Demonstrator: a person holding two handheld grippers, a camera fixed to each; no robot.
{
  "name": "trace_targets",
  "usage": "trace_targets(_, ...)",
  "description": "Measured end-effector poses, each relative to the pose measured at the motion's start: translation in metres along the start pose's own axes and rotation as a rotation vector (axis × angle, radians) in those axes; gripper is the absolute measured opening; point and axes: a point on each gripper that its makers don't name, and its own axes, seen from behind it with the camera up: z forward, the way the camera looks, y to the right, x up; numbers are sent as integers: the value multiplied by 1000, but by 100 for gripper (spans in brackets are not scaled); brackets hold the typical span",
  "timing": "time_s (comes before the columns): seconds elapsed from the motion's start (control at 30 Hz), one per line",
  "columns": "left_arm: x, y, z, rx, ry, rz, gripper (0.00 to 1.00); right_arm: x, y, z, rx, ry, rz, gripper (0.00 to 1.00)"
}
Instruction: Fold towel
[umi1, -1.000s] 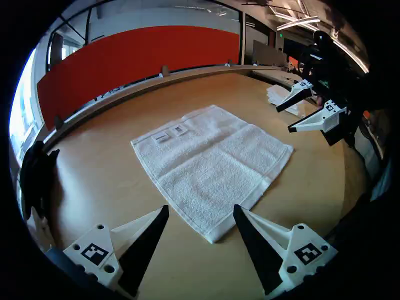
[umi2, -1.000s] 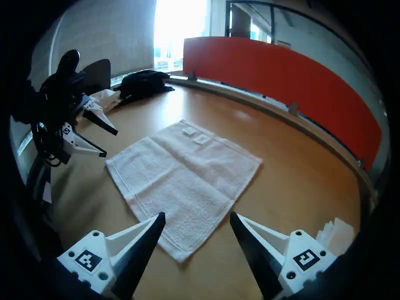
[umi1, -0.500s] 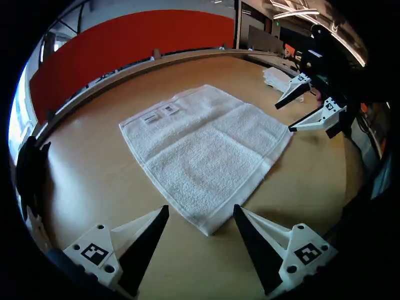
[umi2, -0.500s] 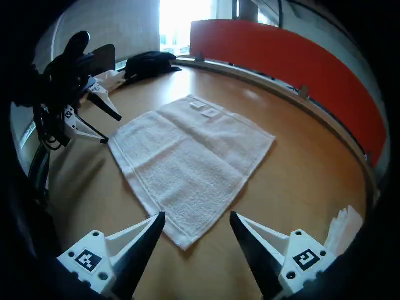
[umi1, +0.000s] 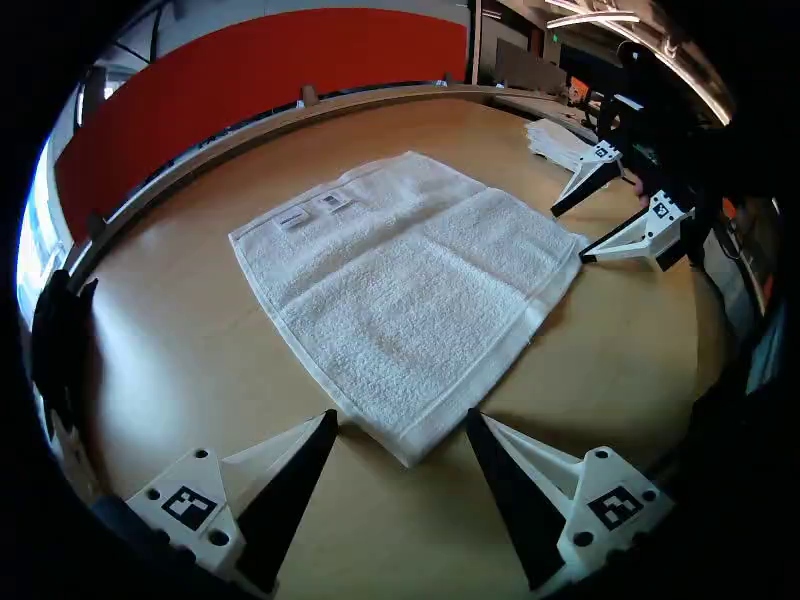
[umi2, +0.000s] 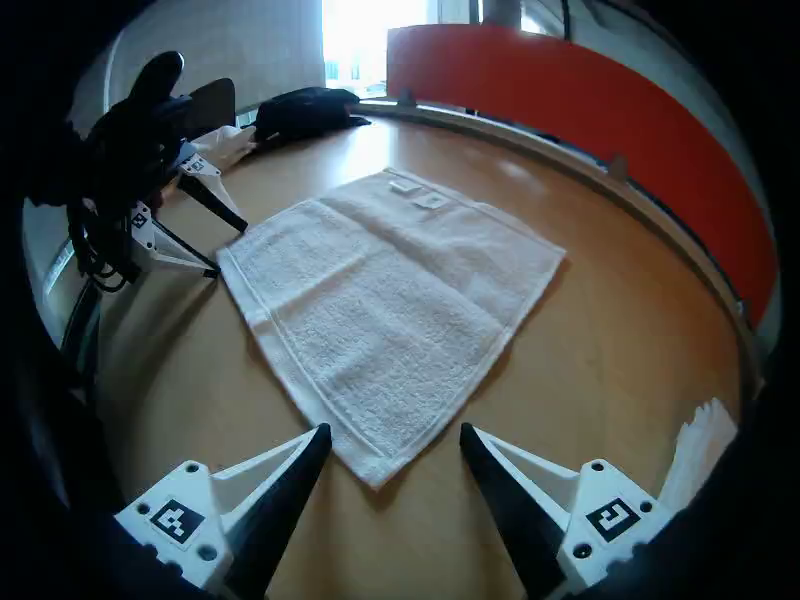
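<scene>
A white towel (umi1: 400, 280) lies flat on the wooden table (umi1: 180, 330), with two small labels near its far edge. My left gripper (umi1: 402, 440) stands open, its fingers straddling the towel's near corner just above the table. In the left gripper view the right gripper (umi1: 570, 235) sits open at the towel's right corner. In the right gripper view the towel (umi2: 390, 290) spreads ahead and my right gripper (umi2: 392, 450) stands open around its near corner. The left gripper (umi2: 225, 248) is open at the towel's left corner there.
A red partition (umi1: 250, 80) runs along the table's far edge. A stack of white cloths (umi1: 560, 140) lies at the far right in the left gripper view. A dark bag (umi2: 300, 105) rests at the back of the table in the right gripper view.
Both grippers have moved forward and lower, so each towel corner now lies between the open fingers. The towel itself has not moved.
</scene>
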Motion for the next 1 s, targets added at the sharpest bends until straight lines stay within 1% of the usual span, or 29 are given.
trace_targets(0.17, 0, 0, 0, 9, -1, -6, 95, -2, -2, 0, 10, 5, 15, 93)
trace_targets(0.37, 0, 0, 0, 16, -5, -16, 93, -2, -1, 1, 11, 15, 19, 83)
trace_targets(0.7, 0, 0, 0, 18, -10, -16, 92, -2, -1, 0, 15, 17, 21, 82)
trace_targets(1.0, 0, 0, -1, 17, -17, -15, 92, -1, -1, -2, 38, 3, 14, 82)
